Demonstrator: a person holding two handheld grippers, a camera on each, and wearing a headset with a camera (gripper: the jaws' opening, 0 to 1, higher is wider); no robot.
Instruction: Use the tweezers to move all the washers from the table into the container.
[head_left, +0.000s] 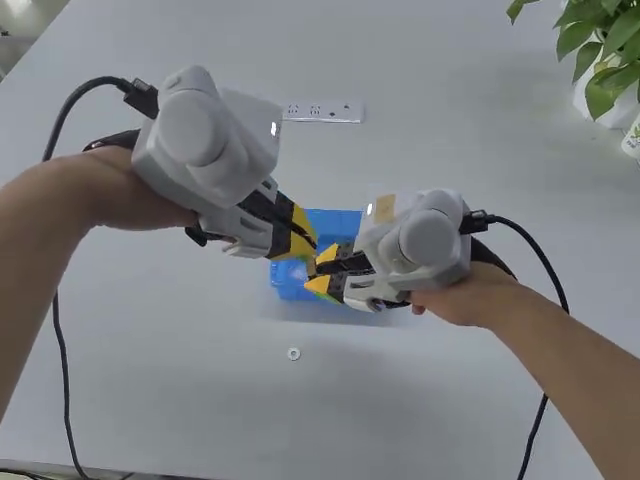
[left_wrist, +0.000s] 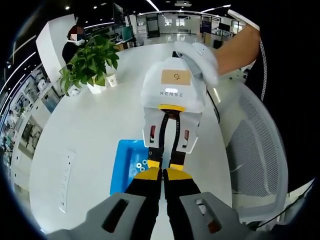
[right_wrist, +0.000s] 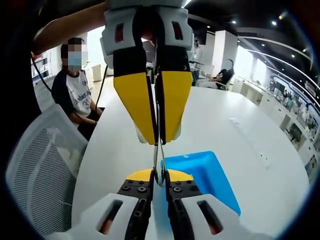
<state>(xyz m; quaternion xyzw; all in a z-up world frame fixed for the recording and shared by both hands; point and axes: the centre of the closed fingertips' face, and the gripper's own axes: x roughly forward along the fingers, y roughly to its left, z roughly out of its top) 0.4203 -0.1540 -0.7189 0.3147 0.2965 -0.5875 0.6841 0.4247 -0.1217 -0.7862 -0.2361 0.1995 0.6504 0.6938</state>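
Both grippers meet tip to tip above the blue container (head_left: 290, 282), which they partly hide. In the right gripper view thin metal tweezers (right_wrist: 157, 150) run from between the left gripper's yellow fingers (right_wrist: 175, 100) down into my right gripper (right_wrist: 159, 176); both look shut on them. The left gripper (head_left: 306, 244) comes in from the upper left and the right gripper (head_left: 320, 276) from the right. One small washer (head_left: 293, 353) lies on the white table in front of the container. In the left gripper view, the left gripper (left_wrist: 162, 175) faces the right gripper's fingers (left_wrist: 151, 162), and washers (left_wrist: 140, 164) lie inside the container (left_wrist: 122, 170).
A white power strip (head_left: 322, 112) lies at the far side of the table. A potted plant (head_left: 598, 50) stands at the far right corner. Black cables trail from both grippers. A white mesh chair (right_wrist: 40, 155) and a seated person (right_wrist: 75, 90) are beyond the table's edge.
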